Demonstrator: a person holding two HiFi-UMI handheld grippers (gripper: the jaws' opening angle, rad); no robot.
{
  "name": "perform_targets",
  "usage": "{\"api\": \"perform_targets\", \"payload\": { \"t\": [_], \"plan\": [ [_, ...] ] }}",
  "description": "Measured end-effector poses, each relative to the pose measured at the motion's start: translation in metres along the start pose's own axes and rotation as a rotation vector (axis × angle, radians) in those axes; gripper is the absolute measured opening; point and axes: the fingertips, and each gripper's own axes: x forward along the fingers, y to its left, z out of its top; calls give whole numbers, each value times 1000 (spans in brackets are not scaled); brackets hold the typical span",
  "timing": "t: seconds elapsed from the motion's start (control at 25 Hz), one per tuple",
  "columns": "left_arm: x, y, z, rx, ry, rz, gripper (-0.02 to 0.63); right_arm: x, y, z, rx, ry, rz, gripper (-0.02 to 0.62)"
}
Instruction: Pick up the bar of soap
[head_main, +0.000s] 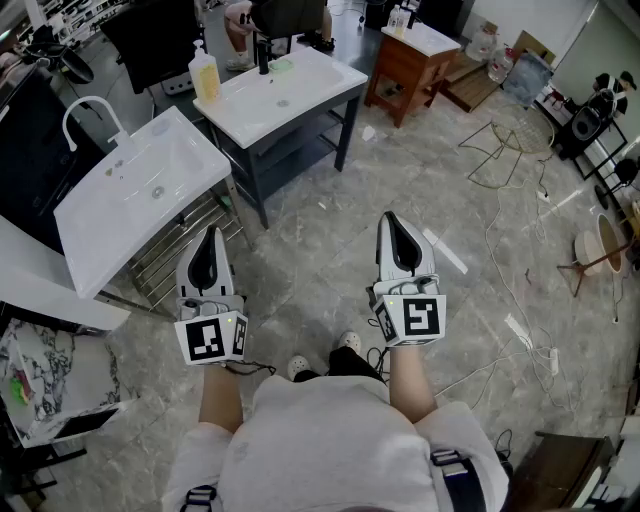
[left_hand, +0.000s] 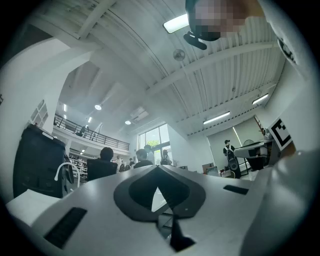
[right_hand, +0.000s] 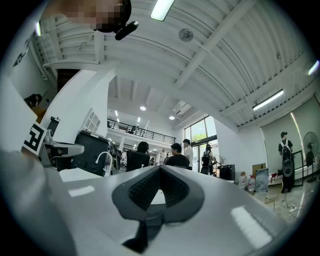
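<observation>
A small pale green block, possibly the bar of soap, lies on the far white sink beside a dark tap. Both grippers hang over the marble floor, well short of either sink and pointing away from me. My left gripper is shut with nothing in it, close to the near sink's front corner. My right gripper is shut and empty too. In the left gripper view the left gripper has its jaws meeting at the tip. In the right gripper view the right gripper looks the same.
A near white sink with a curved faucet stands at the left. A yellow bottle stands on the far sink's left end. A wooden cabinet is behind; cables trail over the floor at the right. People stand far back.
</observation>
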Motion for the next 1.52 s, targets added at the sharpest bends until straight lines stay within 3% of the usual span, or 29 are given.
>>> {"api": "perform_targets", "payload": {
  "t": [0.68,0.88,1.12,1.24,1.52],
  "plan": [
    [3,-3,-1,-18,-11,-44,8,1,9,0,-13,0,-10,9],
    [22,-6,-9,-5,-1,-55,8,15,7,2,-70,-21,45,9],
    [69,-2,-18,19,-11,-45,8,67,-17,-11,-5,-21,137,-2],
    [105,3,-24,23,-20,-35,8,99,-20,-16,-48,-52,242,-2],
    [201,-4,-33,31,-47,-46,8,187,-64,-30,-105,-68,238,9]
  ]
}}
